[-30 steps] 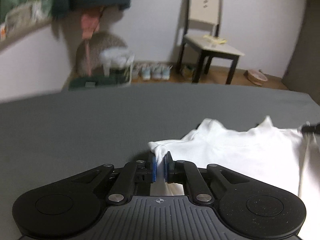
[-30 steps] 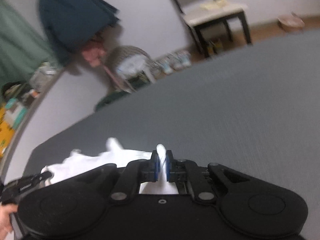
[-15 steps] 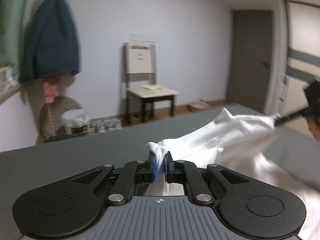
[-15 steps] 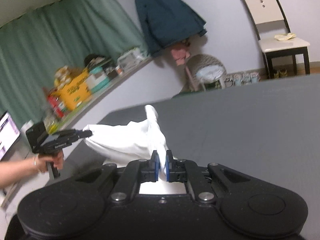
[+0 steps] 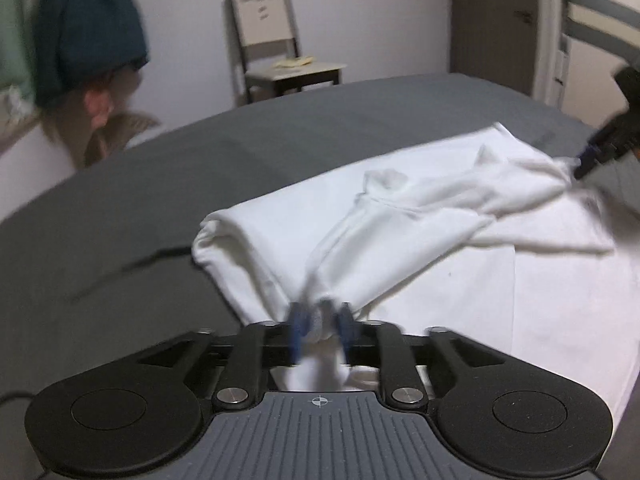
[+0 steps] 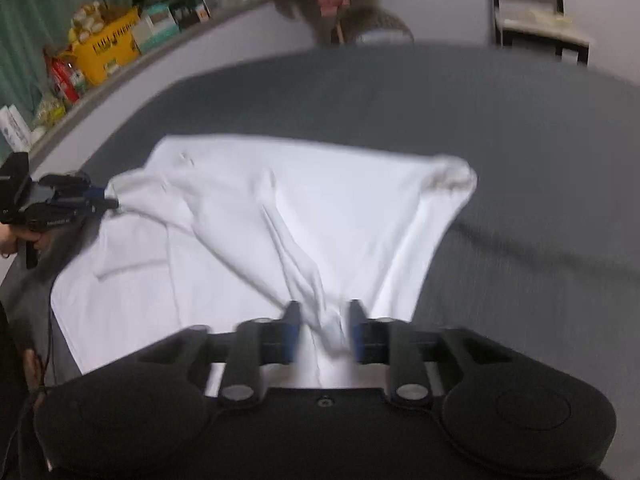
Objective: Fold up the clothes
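White shirt (image 5: 420, 216), plain, no print. Grey bedsheet (image 5: 160, 184), plain. Both grippers black with blue finger pads (image 5: 297, 322). Upper left of left wrist view: dark teal coat (image 5: 88, 28). Upper left of right wrist view: green curtain (image 6: 36, 8), yellow box (image 6: 110, 46).

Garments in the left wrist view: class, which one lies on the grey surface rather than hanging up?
The white shirt, spread out in loose folds across the grey surface. The dark blue jacket hangs up against the wall behind instead.
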